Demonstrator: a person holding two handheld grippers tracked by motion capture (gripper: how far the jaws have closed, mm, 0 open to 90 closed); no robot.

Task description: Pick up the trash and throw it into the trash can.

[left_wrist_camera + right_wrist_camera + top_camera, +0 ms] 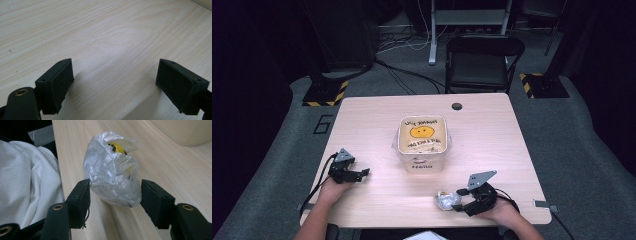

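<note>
the high view is dim at its edges, where the surroundings fall almost to black, while overhead light picks out the pale table (492, 150) evenly and leaves faint short shadows beside the container (422, 145). the left gripper view is bright and fairly sharp on the wood grain, with a soft pale sheen across the middle and blurred shadows under the dark pads (60, 82). in the right gripper view the plastic bag (112, 170) shows white glare on its creases, and the white cloth (27, 182) at the left looks soft.
</note>
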